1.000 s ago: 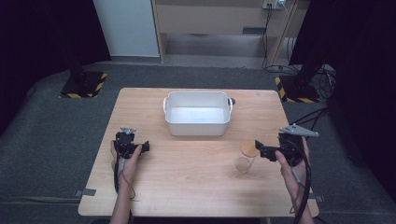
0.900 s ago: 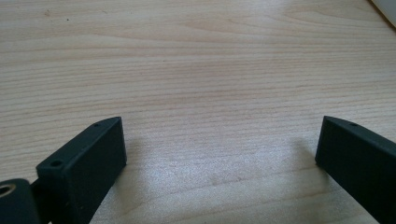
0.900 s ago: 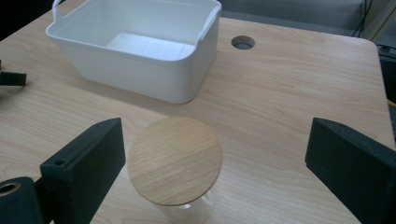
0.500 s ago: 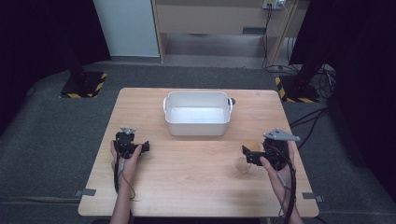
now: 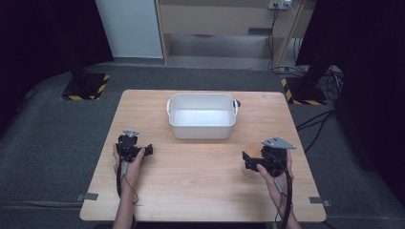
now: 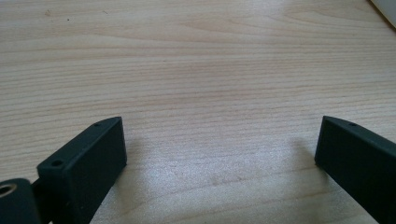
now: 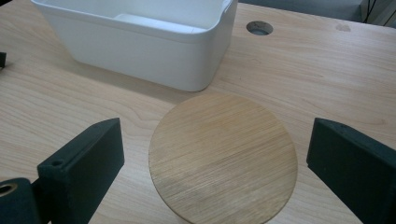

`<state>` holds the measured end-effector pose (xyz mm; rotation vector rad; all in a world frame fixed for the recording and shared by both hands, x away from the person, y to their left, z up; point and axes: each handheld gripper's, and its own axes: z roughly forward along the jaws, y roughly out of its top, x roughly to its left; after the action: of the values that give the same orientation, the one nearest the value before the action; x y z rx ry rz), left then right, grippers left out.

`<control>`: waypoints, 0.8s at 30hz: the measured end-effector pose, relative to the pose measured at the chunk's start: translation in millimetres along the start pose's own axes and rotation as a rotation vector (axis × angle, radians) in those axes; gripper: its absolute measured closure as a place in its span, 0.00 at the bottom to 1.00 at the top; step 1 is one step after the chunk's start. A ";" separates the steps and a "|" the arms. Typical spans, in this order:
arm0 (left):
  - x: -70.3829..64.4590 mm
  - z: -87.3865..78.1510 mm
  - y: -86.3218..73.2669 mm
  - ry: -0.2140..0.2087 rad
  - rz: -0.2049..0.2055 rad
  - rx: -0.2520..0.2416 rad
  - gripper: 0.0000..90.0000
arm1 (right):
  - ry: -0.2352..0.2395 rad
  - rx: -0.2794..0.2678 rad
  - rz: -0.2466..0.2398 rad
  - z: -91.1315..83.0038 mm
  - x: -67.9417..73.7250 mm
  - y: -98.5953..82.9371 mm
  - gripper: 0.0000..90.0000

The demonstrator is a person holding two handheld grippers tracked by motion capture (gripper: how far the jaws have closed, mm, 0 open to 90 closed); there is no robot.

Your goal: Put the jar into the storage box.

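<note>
**Wooden lid framed between the right gripper's spread jaws**

Wood was the whole matter of the moment: a round, pale wooden lid (image 7: 223, 156) topping a small clear jar sat directly ahead of the right gripper (image 7: 215, 163), centred in the gap between its two black jaws. Those jaws stood wide apart, one to each side of the disc, neither touching it, so the gripper was released and held nothing. In the high view the jar (image 5: 247, 164) stood at the tips of the right gripper (image 5: 250, 161), toward the table's middle from the hand. A round thing has no long axis, so the approach angle mattered little; what counted was that the lid lay squarely between the jaws, ready for closing.

Beyond the lid sat the white rectangular plastic tub (image 7: 140, 42), near but apart from it. The left gripper (image 5: 147, 150) lay well away on the light wooden table (image 5: 200, 191), its jaws likewise spread over bare wood. The right hand was plainly the nearer.
</note>
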<state>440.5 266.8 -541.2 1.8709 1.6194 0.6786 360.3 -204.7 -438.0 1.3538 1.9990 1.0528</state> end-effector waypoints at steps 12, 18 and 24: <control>0.1 0.0 0.0 0.000 0.000 0.000 0.01 | -0.015 0.024 -0.012 14.6 6.4 -13.1 0.06; 0.0 0.0 0.0 0.000 0.000 0.000 0.01 | -0.013 0.027 -0.011 17.2 6.4 -17.0 0.09; 0.0 0.0 0.0 0.000 -0.001 -0.001 0.01 | -0.018 0.026 -0.011 17.9 5.4 -18.3 0.11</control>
<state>440.5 266.8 -541.2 1.8697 1.6198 0.6788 362.0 -197.8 -463.2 1.3591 2.0122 1.0095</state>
